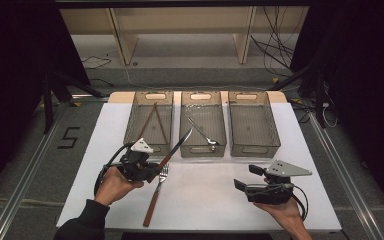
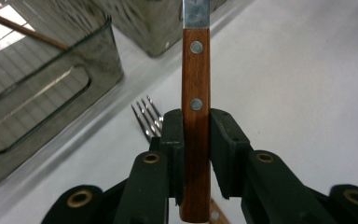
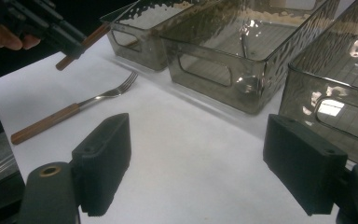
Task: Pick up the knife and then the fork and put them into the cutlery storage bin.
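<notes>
My left gripper point(image 1: 156, 170) point(image 2: 196, 154) is shut on the brown wooden handle of a knife point(image 1: 169, 157) point(image 2: 196, 93). The blade points up and away toward the front edge of the middle bin point(image 1: 202, 150). A fork point(image 1: 155, 197) point(image 3: 74, 109) with a wooden handle lies flat on the white table just below that gripper; its tines point(image 2: 147, 119) show beside the left jaw. My right gripper point(image 1: 247, 176) point(image 3: 203, 161) hovers open over the table's near right, nothing between its jaws. The right gripper view also catches the left gripper point(image 3: 42, 23) and the knife's handle end point(image 3: 81, 46).
Three grey see-through bins stand side by side at the back of the white mat. The left bin point(image 1: 148, 95) point(image 2: 51, 93) holds chopsticks point(image 1: 155, 120), the middle bin point(image 3: 223, 70) holds a spoon point(image 1: 205, 135), and the right bin point(image 1: 254, 149) point(image 3: 335, 93) looks empty.
</notes>
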### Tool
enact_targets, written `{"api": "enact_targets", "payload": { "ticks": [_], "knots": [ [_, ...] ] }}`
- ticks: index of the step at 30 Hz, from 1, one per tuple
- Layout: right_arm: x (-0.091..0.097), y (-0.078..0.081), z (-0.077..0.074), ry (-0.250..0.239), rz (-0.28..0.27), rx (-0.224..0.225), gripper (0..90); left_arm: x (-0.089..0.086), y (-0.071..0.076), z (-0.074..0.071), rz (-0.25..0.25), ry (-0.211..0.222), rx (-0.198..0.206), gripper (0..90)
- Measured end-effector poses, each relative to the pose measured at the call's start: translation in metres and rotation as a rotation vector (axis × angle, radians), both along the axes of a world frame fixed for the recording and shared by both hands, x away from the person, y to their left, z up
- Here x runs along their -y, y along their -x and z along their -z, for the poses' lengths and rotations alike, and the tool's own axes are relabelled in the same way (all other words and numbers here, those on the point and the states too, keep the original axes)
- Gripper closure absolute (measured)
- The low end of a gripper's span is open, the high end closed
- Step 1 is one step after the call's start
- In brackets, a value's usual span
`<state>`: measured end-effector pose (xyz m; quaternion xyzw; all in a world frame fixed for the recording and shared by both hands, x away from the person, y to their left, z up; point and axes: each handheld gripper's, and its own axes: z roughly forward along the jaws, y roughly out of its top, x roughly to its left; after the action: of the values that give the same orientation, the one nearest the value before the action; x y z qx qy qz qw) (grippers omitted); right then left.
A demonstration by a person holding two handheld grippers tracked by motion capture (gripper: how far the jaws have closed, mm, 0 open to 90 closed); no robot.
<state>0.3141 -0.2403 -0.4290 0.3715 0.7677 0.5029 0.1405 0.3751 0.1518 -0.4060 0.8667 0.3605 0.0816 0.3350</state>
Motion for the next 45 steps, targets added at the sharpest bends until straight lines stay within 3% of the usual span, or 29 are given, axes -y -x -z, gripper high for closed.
{"api": "enact_targets", "payload": {
  "ticks": [28,45],
  "knots": [
    [0.004,0.009,0.002,-0.016,0.009,0.013,24.0,0.025,-0.026,-0.019,0.000,0.085,0.048,75.5],
    [0.005,0.013,0.004,-0.031,0.009,0.021,23.3,0.062,-0.046,-0.033,0.040,0.120,0.053,75.5]
  ]
}}
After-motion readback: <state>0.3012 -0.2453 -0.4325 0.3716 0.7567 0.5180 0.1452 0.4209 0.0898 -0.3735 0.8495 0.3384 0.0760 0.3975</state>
